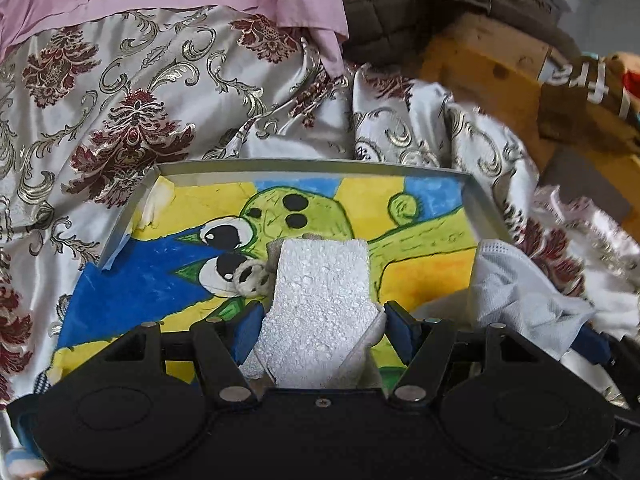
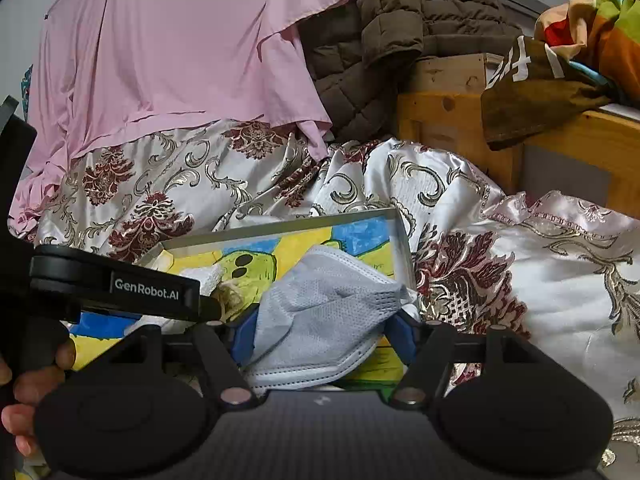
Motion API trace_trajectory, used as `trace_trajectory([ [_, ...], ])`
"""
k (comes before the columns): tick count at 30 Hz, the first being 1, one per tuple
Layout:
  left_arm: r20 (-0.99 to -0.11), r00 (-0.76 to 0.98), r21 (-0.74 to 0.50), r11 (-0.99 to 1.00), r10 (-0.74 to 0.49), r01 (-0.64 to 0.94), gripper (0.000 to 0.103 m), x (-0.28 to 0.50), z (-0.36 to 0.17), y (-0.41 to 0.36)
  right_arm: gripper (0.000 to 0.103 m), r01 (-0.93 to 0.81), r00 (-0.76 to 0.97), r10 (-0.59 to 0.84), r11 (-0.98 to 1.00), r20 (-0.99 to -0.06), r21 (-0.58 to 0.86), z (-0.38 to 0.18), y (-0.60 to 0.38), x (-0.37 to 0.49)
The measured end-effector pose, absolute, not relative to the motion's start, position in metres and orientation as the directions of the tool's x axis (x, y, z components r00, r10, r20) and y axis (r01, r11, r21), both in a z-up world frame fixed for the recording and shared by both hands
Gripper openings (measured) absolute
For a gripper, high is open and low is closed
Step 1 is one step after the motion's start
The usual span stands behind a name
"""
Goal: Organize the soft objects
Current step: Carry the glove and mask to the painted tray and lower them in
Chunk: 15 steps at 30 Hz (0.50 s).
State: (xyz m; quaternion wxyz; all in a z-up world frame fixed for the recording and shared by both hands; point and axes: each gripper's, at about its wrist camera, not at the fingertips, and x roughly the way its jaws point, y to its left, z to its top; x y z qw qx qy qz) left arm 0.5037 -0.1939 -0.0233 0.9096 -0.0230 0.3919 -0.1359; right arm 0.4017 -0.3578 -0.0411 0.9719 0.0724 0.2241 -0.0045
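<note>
The left gripper (image 1: 322, 320) clamps a white sock (image 1: 320, 312) between its blue pads (image 1: 400, 328); the pebbly, terry-like knit stands up from the jaws as a flat slab with a squared top edge, pressed in at both sides where the pads bite. Just left of the sock, touching it, peeks a small plush toy (image 1: 252, 276), cream and fuzzy with dark patches. Both hang over a shallow metal tray (image 1: 312, 165) with thin upright grey walls, whose floor is lined by a painted drawing (image 1: 360, 204) of a green cartoon creature on yellow and blue.

The right gripper (image 2: 324, 334) is closed on a pale blue-grey face mask (image 2: 324, 316), a folded, dimpled non-woven piece with a stitched curved hem, squeezed between the fingers (image 2: 402, 338) and bulging forward over the near right part of the tray (image 2: 280, 222). In the left wrist view the mask (image 1: 516, 284) shows at the tray's right wall.

The tray lies on a glossy satin bedspread (image 1: 120, 120) with maroon and gold damask flourishes, heavily creased. Behind it drape a smooth pink sheet (image 2: 168, 52) and a brown quilted jacket (image 2: 400, 20), beside a wooden crate (image 2: 448, 120).
</note>
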Motion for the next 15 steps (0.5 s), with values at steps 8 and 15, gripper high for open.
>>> trace_trajectory([
  [8, -0.716, 0.66, -0.133, 0.972, -0.229, 0.193, 0.077, 0.503, -0.025, -0.193, 0.081, 0.042, 0.894, 0.025, 0.989, -0.447, 0.14, -0.043, -0.361, 0.401],
  [15, -0.707, 0.672, -0.148, 0.975, -0.22, 0.164, 0.093, 0.495, -0.01, -0.188, 0.091, 0.04, 0.903, 0.03, 0.988, -0.43, 0.152, -0.037, -0.367, 0.39],
])
